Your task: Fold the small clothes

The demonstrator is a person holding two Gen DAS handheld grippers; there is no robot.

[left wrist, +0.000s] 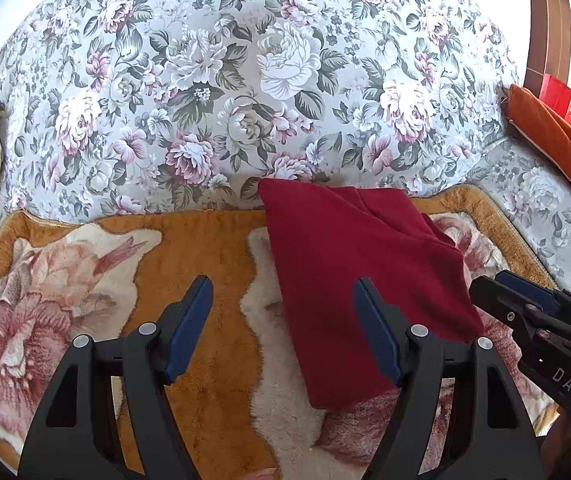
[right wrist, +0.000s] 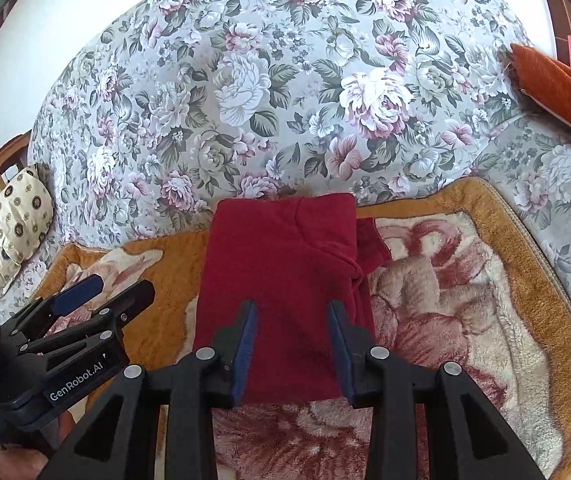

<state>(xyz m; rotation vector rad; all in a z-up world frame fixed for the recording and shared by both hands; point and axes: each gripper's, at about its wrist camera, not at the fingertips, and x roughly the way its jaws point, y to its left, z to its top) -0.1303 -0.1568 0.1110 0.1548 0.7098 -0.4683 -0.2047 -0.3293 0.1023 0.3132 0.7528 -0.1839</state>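
Note:
A dark red garment (left wrist: 349, 264) lies folded into a narrow rectangle on a plush flowered blanket (left wrist: 213, 264); it also shows in the right wrist view (right wrist: 281, 276), with a sleeve edge sticking out at its right side. My left gripper (left wrist: 283, 292) is open and empty, just left of the garment's near end. My right gripper (right wrist: 291, 312) is open and empty, its fingers straddling the garment's near part from above. Each gripper shows in the other's view: the right gripper (left wrist: 525, 304), the left gripper (right wrist: 101, 292).
The blanket (right wrist: 465, 280) lies on a sofa seat with a grey floral backrest (left wrist: 245, 80). An orange cushion (left wrist: 553, 132) and a red box (left wrist: 561, 96) are at the right. A cream patterned pillow (right wrist: 17, 208) is at the left.

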